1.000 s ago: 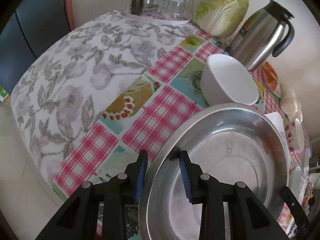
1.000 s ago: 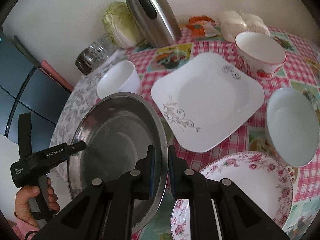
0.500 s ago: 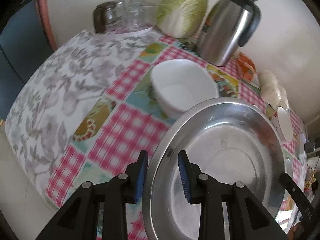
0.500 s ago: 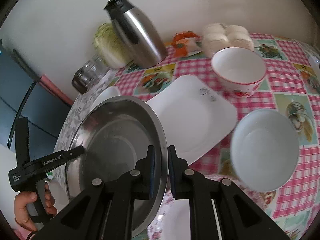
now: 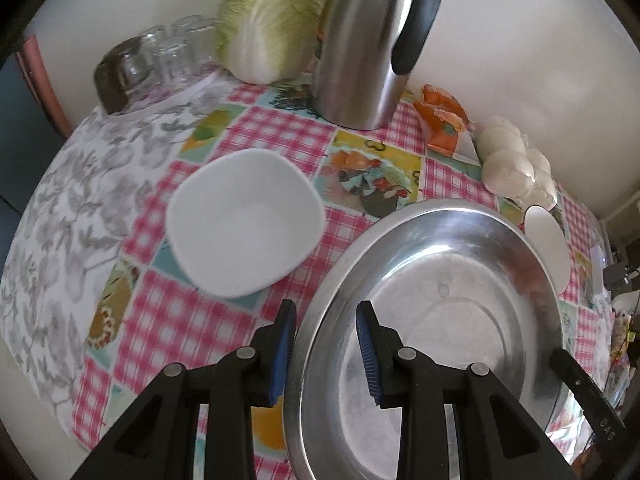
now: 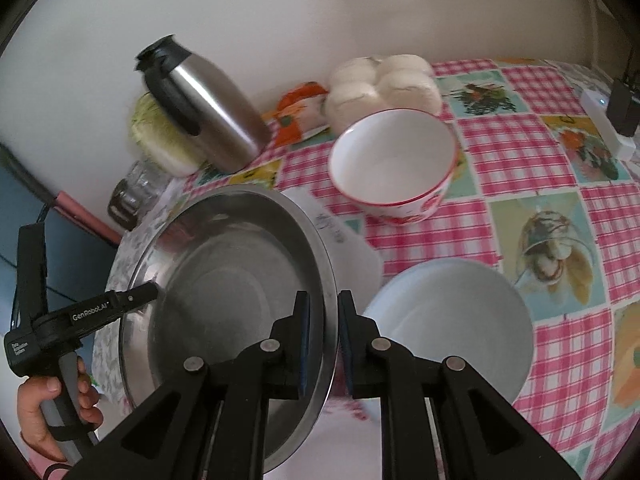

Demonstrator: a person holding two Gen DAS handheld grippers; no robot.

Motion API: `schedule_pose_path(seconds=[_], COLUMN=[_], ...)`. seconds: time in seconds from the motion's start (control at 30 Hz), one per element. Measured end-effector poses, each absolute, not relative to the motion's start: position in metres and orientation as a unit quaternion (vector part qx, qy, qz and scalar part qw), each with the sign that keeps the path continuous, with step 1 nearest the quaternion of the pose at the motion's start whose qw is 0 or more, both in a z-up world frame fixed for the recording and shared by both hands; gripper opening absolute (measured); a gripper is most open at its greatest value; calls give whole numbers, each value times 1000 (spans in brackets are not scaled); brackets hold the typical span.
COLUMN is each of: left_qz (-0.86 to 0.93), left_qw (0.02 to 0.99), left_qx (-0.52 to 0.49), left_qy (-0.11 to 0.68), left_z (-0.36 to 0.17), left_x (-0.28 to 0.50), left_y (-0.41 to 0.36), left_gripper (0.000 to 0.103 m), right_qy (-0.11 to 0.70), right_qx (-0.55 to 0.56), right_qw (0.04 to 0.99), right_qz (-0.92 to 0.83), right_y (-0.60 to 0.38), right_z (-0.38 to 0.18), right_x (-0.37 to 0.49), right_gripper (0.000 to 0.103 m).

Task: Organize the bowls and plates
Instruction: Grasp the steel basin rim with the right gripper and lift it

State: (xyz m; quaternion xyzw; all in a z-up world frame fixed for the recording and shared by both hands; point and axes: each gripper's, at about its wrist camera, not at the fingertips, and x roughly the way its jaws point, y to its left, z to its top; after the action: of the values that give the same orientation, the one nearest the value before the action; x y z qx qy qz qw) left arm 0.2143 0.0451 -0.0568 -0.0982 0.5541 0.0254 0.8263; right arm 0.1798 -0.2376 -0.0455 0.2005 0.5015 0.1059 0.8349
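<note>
Left wrist view is showing my left tool [image 5: 326, 344] straddling the near rim of the steel basin [image 5: 440, 320], its blue pads [image 5: 366, 356] standing apart on either side of the rim with gaps showing, so it is not pinching. Right wrist view is showing my right tool [image 6: 323, 340] clamping the opposite rim of that steel basin [image 6: 224, 304], pads pressing the metal from both sides, while the basin is tilting above the checked tabletop [image 6: 520, 168]. Just beside the right tool, a pale blue bowl [image 6: 452, 328] is sitting low on the tabletop, and a white square plate [image 6: 352, 256] is lying partly hidden under the basin's far edge. Farther on, a red-rimmed bowl [image 6: 394, 164] is standing upright. Beyond my left tool, a white square bowl [image 5: 244, 224] is resting on the cloth, well apart from the basin. At the back, a steel thermos jug [image 5: 368, 40], a cabbage [image 5: 268, 20], upturned glasses [image 5: 160, 60] and a bag of buns [image 6: 384, 84] are lining the wall.
</note>
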Motion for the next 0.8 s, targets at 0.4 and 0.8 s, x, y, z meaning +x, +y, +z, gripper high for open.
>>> schedule_pose_path(seconds=[0.4, 0.8], left_qz=[20, 6], left_qw=[831, 828], left_qx=[-109, -77], left_qy=[545, 555], left_z=[-67, -67], left_x=[253, 267], left_y=[48, 25], left_gripper=[34, 35], right_qy=[509, 531], right_qx=[165, 141], right_qw=[839, 832], right_qz=[101, 83], right_y=[-229, -238], right_z=[-57, -70], right_x=[215, 231], right_gripper=[16, 16])
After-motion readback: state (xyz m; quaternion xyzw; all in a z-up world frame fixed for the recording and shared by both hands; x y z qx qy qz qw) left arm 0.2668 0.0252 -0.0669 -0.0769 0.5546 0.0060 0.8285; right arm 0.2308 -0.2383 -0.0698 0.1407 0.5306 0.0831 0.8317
